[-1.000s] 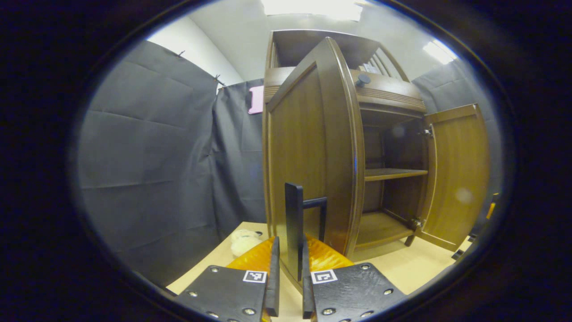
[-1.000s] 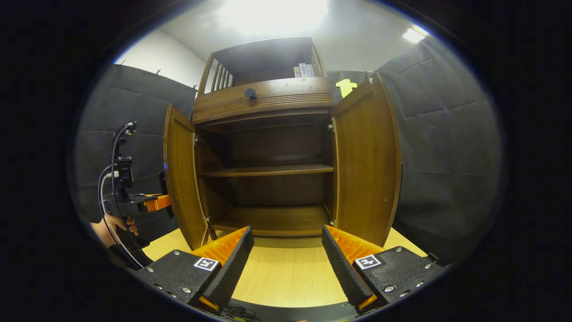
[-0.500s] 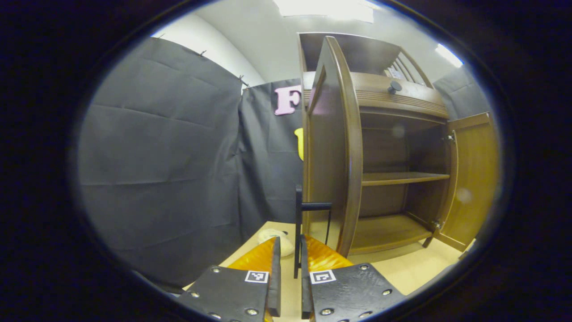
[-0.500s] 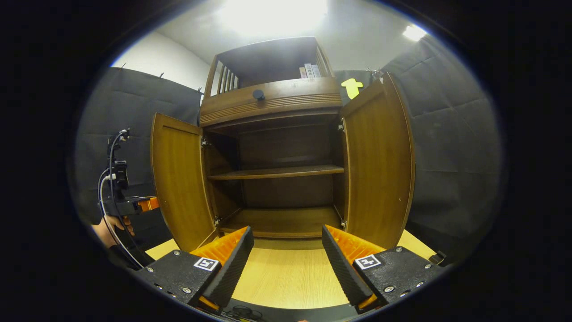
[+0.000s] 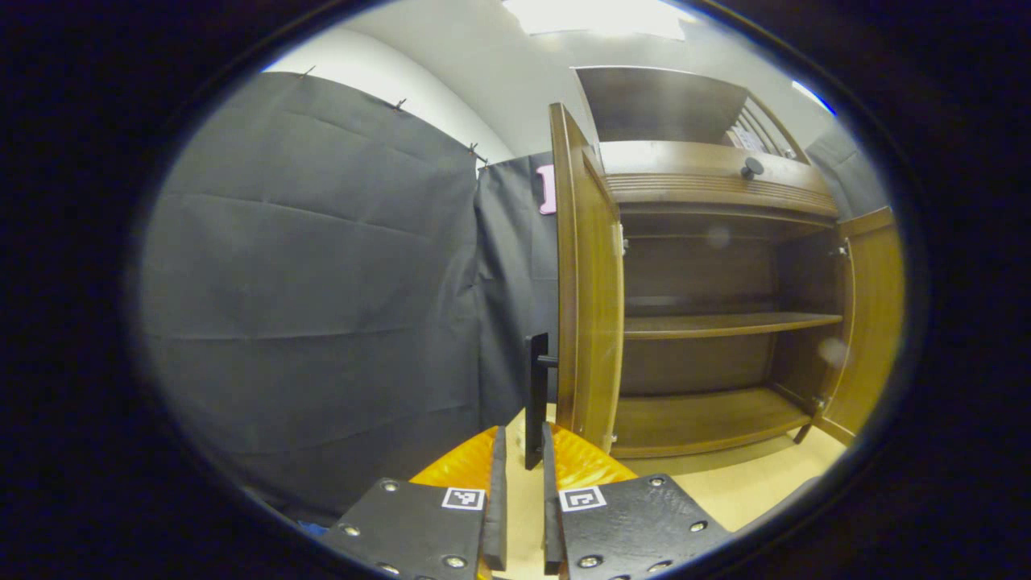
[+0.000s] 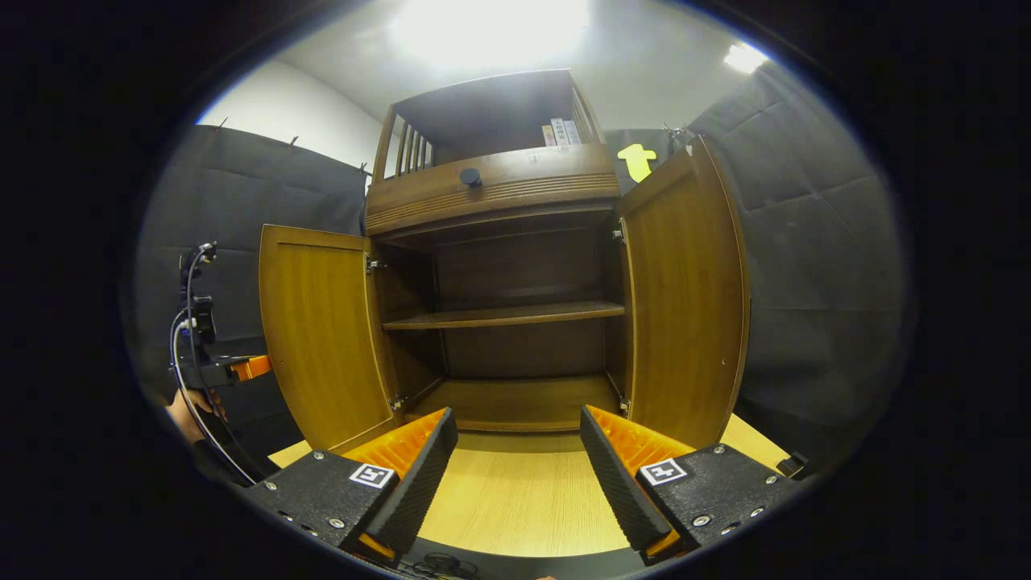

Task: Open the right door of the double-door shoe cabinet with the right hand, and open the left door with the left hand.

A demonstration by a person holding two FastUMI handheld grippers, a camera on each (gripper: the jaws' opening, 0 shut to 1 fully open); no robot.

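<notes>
Both shoe cabinet doors swung wide on the bench.
The left door handle is pinched by left gripper fingers for leverage; the right gripper is spread, clear of the right door.

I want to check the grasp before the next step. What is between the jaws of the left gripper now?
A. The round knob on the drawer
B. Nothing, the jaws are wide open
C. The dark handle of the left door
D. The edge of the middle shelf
C: in the left gripper view, the left gripper has its jaws nearly closed around the dark handle of the open left door.
</notes>
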